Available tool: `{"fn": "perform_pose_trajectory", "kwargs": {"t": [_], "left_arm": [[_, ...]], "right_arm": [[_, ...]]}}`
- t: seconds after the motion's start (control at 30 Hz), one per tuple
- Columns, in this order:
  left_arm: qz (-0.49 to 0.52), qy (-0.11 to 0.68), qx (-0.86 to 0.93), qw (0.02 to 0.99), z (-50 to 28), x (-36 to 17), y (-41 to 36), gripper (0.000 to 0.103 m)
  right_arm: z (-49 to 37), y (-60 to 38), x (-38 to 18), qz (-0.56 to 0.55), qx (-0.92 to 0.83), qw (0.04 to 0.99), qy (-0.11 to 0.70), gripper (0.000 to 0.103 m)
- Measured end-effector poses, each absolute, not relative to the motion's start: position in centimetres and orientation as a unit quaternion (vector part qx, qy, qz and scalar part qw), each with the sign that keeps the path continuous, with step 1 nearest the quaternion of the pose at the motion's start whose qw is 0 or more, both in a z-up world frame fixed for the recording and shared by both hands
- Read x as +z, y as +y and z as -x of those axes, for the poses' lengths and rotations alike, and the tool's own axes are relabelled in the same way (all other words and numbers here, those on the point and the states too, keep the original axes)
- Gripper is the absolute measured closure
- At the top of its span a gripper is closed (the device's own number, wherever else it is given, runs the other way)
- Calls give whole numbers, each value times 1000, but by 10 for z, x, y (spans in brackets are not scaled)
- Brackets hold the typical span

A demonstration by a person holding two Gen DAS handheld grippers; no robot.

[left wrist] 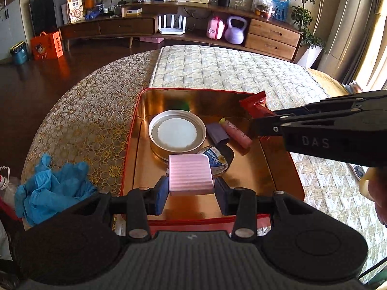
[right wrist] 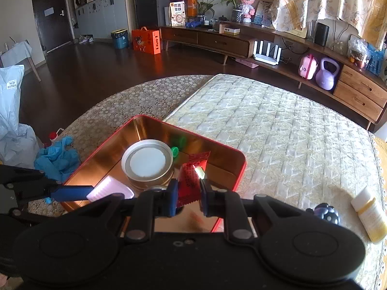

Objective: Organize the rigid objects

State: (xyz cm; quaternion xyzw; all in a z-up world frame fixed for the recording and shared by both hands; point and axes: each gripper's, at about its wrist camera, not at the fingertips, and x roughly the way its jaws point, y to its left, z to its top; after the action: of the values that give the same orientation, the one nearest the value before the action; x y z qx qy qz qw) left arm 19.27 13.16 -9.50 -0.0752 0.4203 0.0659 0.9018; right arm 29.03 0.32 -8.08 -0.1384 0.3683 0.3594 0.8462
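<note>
Pink box (left wrist: 191,175) over red tin (left wrist: 130,145)

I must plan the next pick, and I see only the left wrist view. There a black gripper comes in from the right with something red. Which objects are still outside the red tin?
Observer: On the quilted mat right of the red tin lie a white-and-yellow tube and a dark purple berry-shaped toy.
Operator: Is the red thing really gripped?
Observer: Yes. The right gripper is shut on the red snack packet, pads on both sides, above the tin.
Operator: Is anything hidden behind the round tin?
Observer: A small green piece lies right beside the round tin.
</note>
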Motion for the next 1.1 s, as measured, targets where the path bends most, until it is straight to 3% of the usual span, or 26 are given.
{"fn": "perform_pose_trajectory", "kwargs": {"t": [0.57, 1.1], "left_arm": [[65, 446, 83, 889, -211, -116, 137, 62], [70, 457, 79, 883, -214, -115, 133, 60]], "right_arm": [[-304, 35, -112, 159, 372, 826, 392, 82], [-289, 16, -87, 129, 375, 827, 397, 65]]}}
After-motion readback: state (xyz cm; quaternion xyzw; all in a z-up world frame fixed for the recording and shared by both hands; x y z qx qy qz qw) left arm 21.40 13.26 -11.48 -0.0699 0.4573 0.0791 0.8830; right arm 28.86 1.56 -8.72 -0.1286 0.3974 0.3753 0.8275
